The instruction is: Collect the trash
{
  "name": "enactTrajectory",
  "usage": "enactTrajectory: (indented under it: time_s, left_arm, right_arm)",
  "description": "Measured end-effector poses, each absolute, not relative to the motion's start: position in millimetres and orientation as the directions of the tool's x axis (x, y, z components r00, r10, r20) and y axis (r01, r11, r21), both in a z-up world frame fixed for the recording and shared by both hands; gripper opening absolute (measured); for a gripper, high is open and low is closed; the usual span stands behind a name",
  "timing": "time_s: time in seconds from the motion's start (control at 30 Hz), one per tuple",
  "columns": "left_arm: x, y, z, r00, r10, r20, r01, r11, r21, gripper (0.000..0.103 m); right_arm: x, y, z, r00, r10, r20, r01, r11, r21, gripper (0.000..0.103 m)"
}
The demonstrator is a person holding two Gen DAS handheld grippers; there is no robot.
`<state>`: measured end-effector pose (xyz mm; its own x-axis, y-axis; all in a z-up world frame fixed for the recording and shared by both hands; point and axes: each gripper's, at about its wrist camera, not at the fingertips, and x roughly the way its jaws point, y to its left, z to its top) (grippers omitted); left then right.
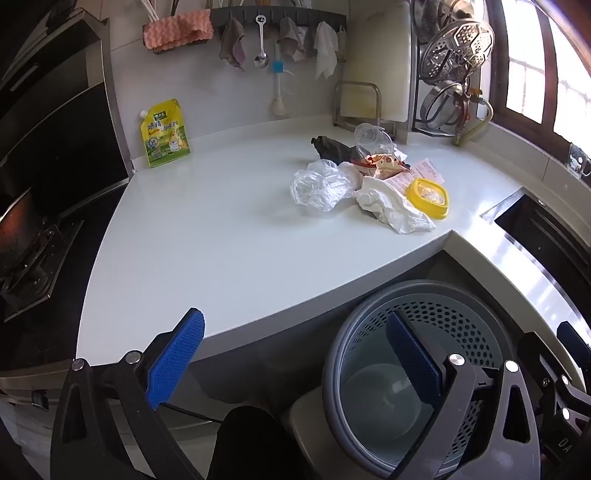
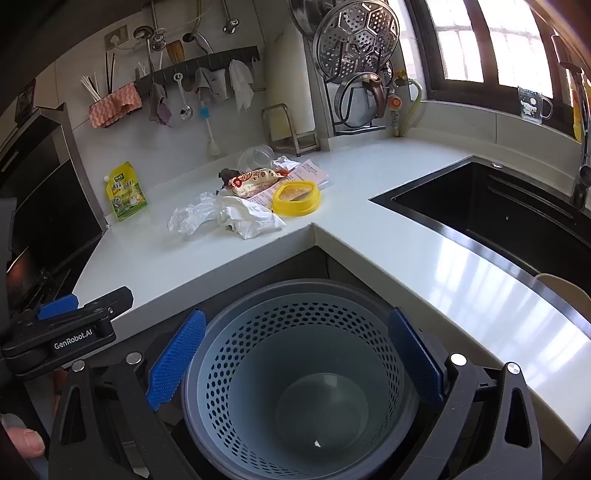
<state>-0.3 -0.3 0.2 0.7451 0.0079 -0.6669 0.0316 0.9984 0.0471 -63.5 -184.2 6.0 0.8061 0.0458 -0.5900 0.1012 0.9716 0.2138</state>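
A pile of trash lies on the white counter [image 1: 221,240]: a clear plastic bag [image 1: 321,188] [image 2: 192,216], a crumpled white tissue [image 1: 391,206] [image 2: 251,218], a yellow lid [image 1: 439,210] [image 2: 291,210], a snack wrapper [image 1: 380,164] [image 2: 255,181], a dark wrapper [image 1: 332,147], a clear cup [image 1: 369,134] [image 2: 255,157] and a receipt [image 1: 424,170]. Below the counter's inner corner stands a grey perforated bin [image 1: 443,314] [image 2: 295,317]. My left gripper [image 1: 295,332] is open over the counter's front edge, nothing between its pads. My right gripper [image 2: 297,325] hangs open above the bin's mouth.
A yellow-green pouch [image 1: 164,133] [image 2: 125,192] leans on the back wall. A black stove [image 1: 29,240] lies left, a dark sink [image 2: 498,214] right. A dish rack with a steamer [image 2: 354,44] and a rail of hanging cloths [image 1: 280,18] line the back.
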Motion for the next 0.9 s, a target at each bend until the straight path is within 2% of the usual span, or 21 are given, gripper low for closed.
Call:
enactTrajectory:
  time_s: [0.3, 0.33, 0.9]
  left_arm:
    - [3.7, 8.2, -0.4, 0.732, -0.007, -0.681, 0.021, 1.000, 0.013, 0.097]
    - [0.1, 1.5, 2.3, 0.745, 0.010, -0.667, 0.024, 0.999, 0.042, 0.097]
    - [-2.7, 2.4, 2.4, 0.746, 0.008, -0.666, 0.022, 0.999, 0.037, 0.097]
  right_arm:
    - [-64.4, -180.0, 8.6, 0.810, 0.041, -0.585, 0.097, 0.974, 0.203, 0.094]
    - [-64.4, -179.9, 7.9, 0.810, 0.040, -0.585, 0.097, 0.975, 0.201, 0.094]
    - [-64.7, -182.8, 12.3, 0.814, 0.033, -0.580, 0.099, 0.976, 0.196, 0.094]
